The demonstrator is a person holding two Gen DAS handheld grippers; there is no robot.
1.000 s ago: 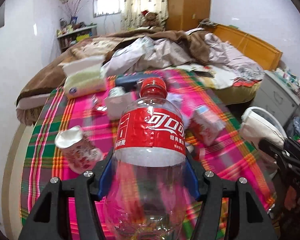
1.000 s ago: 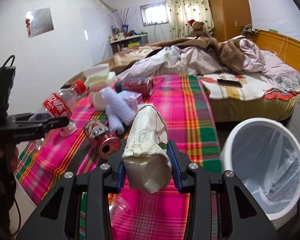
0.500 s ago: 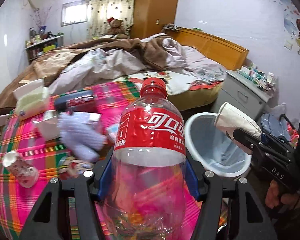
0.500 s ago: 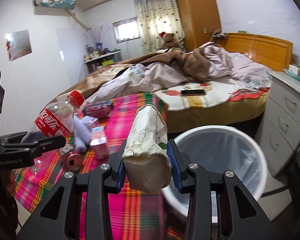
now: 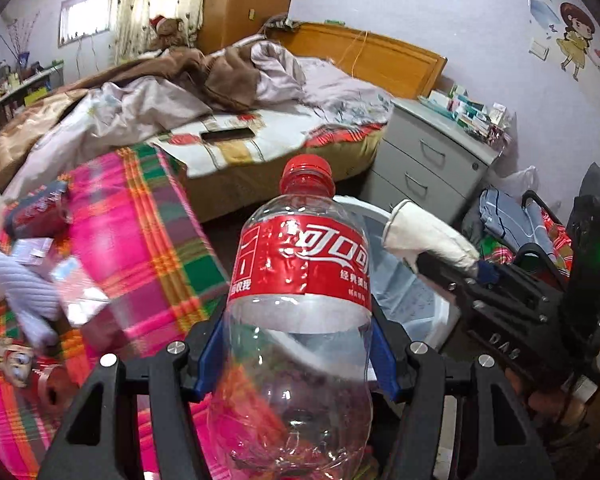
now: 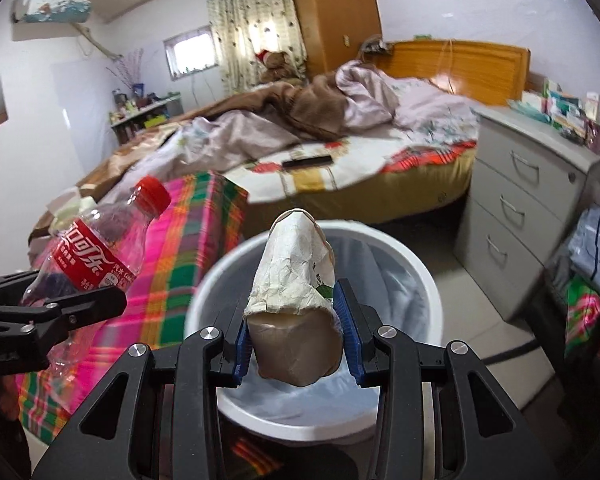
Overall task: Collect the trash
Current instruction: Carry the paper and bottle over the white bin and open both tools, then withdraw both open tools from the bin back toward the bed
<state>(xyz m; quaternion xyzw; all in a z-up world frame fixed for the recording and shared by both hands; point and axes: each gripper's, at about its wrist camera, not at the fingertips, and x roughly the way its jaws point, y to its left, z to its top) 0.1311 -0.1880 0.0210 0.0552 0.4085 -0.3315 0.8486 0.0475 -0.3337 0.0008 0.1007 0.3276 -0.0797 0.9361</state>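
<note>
2 grippers loaded, both by the bin. Largest first: unmade wooden-framed bed [image 6: 380, 120] at back, black phone [image 6: 307, 162] lying flat on its white patterned sheet. Pink-green plaid cloth-covered surface [image 5: 140, 220] to the left, carrying blurred leftover litter: lavender knitted piece [image 5: 24, 292], dark red flattened can [image 5: 36, 212]. Grey 3-drawer bedside cabinet [image 6: 528, 208] to the right, just behind the bin. White round plastic trash bin with pale liner [image 6: 420, 280] on the floor, between plaid surface and cabinet.

Clear empty plastic cola bottle with red label and red cap [image 5: 300, 300] pinched at the waist by left gripper [image 5: 298, 356], blue pads pressed on both sides, cap pointing away from camera; held near the bin's edge on the plaid-cloth side. Crumpled white paper cup [image 6: 296, 300] clamped between blue pads of right gripper [image 6: 296, 344], mouth end forward, directly above the bin opening.
</note>
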